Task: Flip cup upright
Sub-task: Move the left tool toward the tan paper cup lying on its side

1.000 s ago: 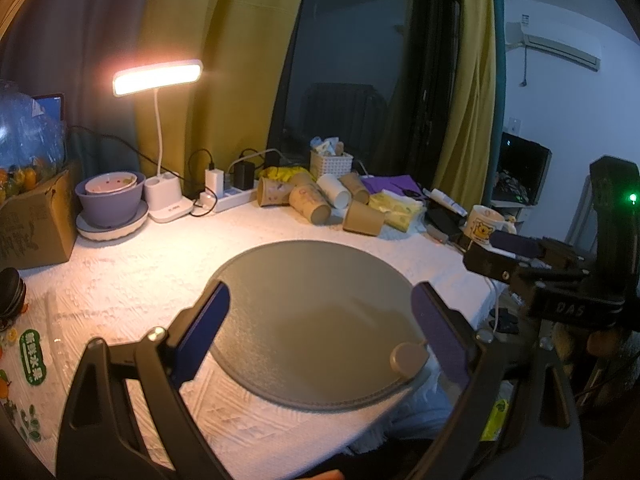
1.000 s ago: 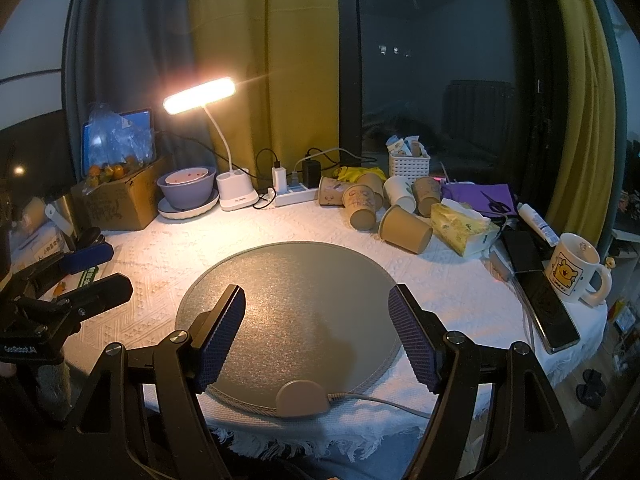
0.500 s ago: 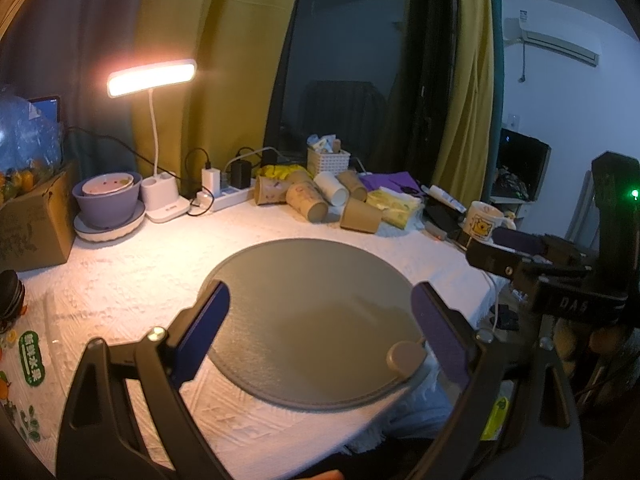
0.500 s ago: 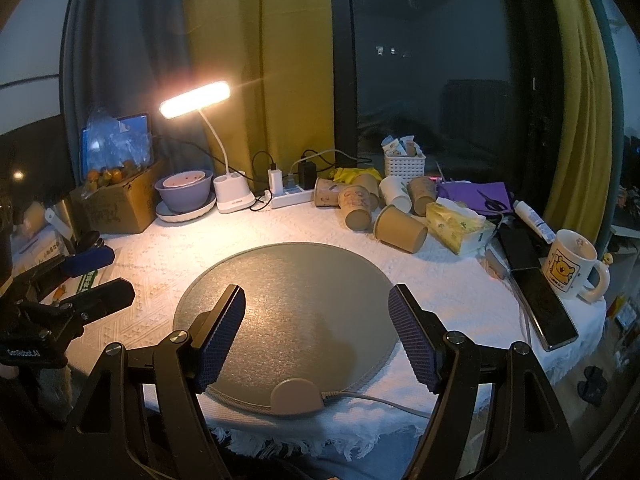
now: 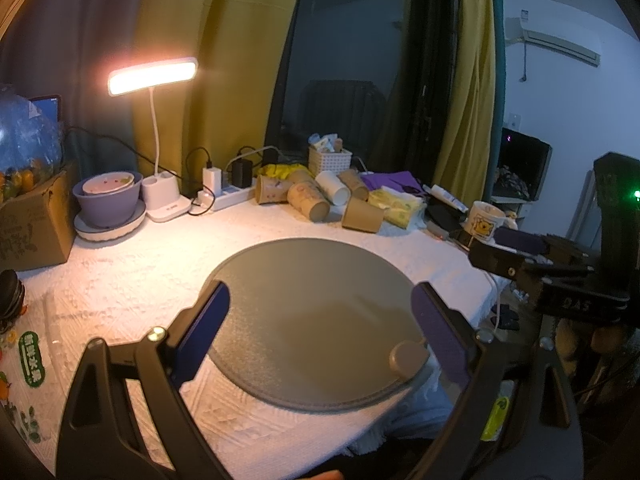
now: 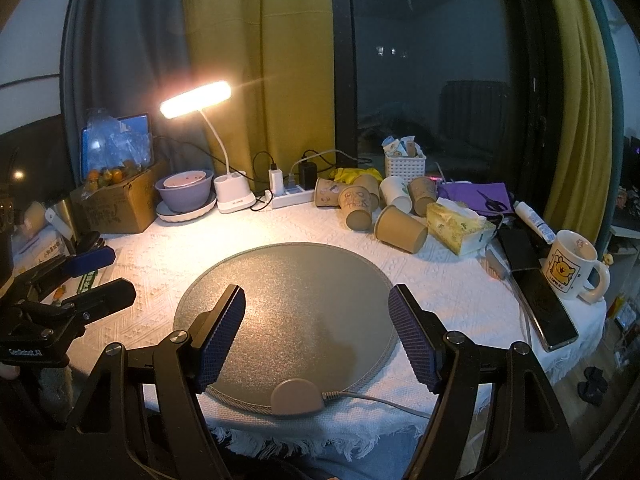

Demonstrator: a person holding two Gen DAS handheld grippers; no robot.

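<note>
Several brown paper cups lie on their sides at the back of the table; the nearest one (image 6: pixel 401 229) lies with its base toward me and also shows in the left wrist view (image 5: pixel 361 216). A white paper cup (image 6: pixel 396 194) lies among them. My left gripper (image 5: pixel 320 328) is open and empty over the near edge of the round grey mat (image 5: pixel 308 300). My right gripper (image 6: pixel 318 332) is open and empty over the same mat (image 6: pixel 288 280). Each gripper shows at the side of the other's view. Both are well short of the cups.
A lit desk lamp (image 6: pixel 196 98), purple bowl (image 6: pixel 184 192), power strip (image 6: pixel 292 198), white basket (image 6: pixel 405 166), tissue pack (image 6: pixel 456 228), phone (image 6: pixel 548 300) and bear mug (image 6: pixel 570 264) ring the mat. A cardboard box (image 6: pixel 120 204) stands at the left. The mat's cable (image 6: pixel 372 398) runs off the front edge.
Both views have shifted only slightly, with the table drifting a little. Both grippers stay open and empty.
</note>
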